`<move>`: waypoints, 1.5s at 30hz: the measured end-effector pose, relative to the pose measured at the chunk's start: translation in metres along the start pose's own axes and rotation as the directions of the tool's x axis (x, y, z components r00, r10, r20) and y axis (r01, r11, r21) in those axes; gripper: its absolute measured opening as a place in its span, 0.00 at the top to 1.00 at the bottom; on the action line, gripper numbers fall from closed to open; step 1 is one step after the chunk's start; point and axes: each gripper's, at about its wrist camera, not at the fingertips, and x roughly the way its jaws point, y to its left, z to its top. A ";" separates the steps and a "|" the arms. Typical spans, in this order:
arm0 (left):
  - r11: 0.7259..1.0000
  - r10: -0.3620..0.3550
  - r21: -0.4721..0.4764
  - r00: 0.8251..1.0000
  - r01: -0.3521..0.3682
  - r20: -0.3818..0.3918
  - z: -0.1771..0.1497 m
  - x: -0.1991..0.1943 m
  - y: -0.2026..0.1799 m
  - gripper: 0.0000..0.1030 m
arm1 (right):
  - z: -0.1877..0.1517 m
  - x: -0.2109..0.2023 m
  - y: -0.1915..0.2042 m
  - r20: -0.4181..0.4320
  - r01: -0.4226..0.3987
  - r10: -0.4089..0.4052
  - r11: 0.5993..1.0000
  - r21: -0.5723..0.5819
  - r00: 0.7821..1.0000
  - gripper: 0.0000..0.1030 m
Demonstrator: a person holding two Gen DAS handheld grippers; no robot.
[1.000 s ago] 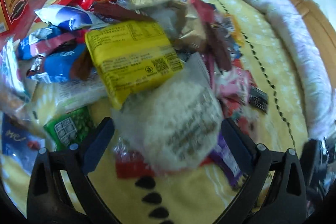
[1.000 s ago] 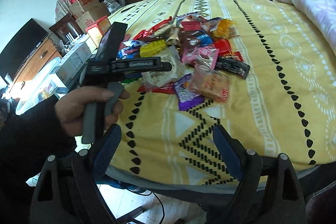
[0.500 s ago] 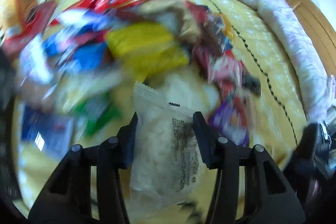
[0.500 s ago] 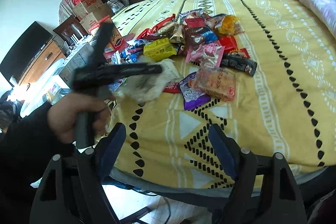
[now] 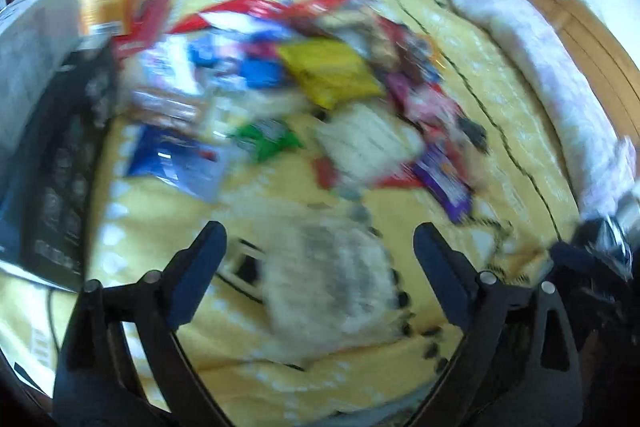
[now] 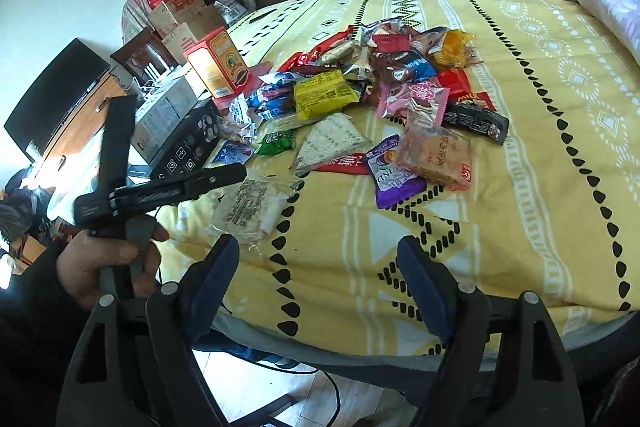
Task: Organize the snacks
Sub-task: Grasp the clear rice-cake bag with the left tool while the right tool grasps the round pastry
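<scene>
Left gripper (image 5: 316, 255): jaws wide, holding nothing. Clear rice-cracker packet (image 5: 328, 287) lies between and just below them on yellow bedspread (image 6: 520, 187), apart from snack pile (image 6: 360, 99) ahead of jaws. Right gripper (image 6: 318, 267): jaws wide, empty, packet ahead-left. Step, judged: packet set aside. Next calls for reach forward to another snack.

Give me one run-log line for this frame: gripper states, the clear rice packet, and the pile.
left gripper: open | right gripper: open | rice packet: on bedspread, apart from pile, between open left jaws | left view blurred
</scene>
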 end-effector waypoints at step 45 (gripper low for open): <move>0.997 0.044 0.057 0.998 -0.042 -0.034 -0.009 0.037 -0.001 0.21 | 0.061 0.108 -0.108 -0.084 0.158 -0.142 0.963 0.217 0.986 0.38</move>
